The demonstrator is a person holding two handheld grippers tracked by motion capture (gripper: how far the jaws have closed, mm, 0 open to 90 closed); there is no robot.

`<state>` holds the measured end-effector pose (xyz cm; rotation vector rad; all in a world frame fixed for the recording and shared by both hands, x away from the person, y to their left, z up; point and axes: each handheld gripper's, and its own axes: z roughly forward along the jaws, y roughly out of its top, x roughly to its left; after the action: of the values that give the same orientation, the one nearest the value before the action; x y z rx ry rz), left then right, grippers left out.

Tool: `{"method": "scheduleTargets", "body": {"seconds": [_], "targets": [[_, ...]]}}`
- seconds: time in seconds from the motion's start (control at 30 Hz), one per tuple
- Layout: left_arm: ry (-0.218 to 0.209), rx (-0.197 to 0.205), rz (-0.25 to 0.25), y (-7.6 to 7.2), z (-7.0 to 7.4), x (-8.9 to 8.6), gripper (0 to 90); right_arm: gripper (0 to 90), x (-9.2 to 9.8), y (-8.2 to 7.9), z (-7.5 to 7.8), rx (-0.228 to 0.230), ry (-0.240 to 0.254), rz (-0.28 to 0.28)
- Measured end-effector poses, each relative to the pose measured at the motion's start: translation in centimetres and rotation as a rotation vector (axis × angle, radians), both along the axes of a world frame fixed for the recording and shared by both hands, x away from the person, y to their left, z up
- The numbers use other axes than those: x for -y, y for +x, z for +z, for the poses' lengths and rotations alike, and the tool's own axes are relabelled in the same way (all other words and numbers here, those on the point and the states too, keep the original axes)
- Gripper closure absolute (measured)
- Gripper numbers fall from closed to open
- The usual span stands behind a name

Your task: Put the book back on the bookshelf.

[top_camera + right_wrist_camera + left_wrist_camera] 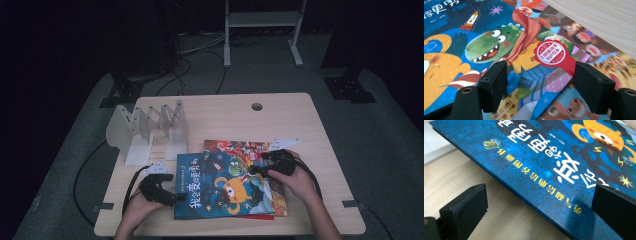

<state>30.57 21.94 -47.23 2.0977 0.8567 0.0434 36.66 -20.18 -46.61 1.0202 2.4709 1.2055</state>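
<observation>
Left gripper (176,198) jaws gape astride blue book (220,187) left spine edge; right gripper (251,170) unclenched over its far-right corner.

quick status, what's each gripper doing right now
Left gripper: open, jaws straddling the edge of the blue picture book, not pressing it.
Right gripper: open, jaws apart over the same book's cover, holding nothing.

Top book (227,185): cover showing deep blue, speckled, with white and yellow lettering, an orange monster, a green dinosaur in a red scarf, and a red round seal. Book beneath it (225,146): showing orange-red, crowded cartoon figures. Table (280,120) under the books: showing pale wood grain. Rack (150,131): showing white.
</observation>
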Motion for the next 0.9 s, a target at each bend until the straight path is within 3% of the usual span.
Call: {"method": "scheduleTargets", "body": {"seconds": [0.2, 0.4, 0.57, 0.77, 0.9], "targets": [[0.002, 0.010, 0.010, -0.2, 0.3, -0.2, 0.0, 28.8, 0.0, -0.3, 0.2, 0.023, -0.021, 0.023], [-0.001, 0.001, 0.005, -0.4, 0.0, -0.2, 0.0, 28.7, 2.6, -2.0, 0.8, 0.044, -0.042, 0.028], [0.001, 0.000, 0.000, -0.5, 0.0, -0.1, 0.0, 27.7, 3.9, -3.4, 0.2, 0.040, -0.056, 0.073], [-0.005, -0.005, -0.011, -0.5, -0.1, 0.2, 0.0, 30.2, 4.3, -4.2, -0.2, 0.055, -0.073, 0.106], [-0.011, -0.017, -0.015, -0.3, -0.2, 0.3, 0.0, 31.2, 4.0, -4.3, -0.4, 0.050, -0.052, 0.130]]}}
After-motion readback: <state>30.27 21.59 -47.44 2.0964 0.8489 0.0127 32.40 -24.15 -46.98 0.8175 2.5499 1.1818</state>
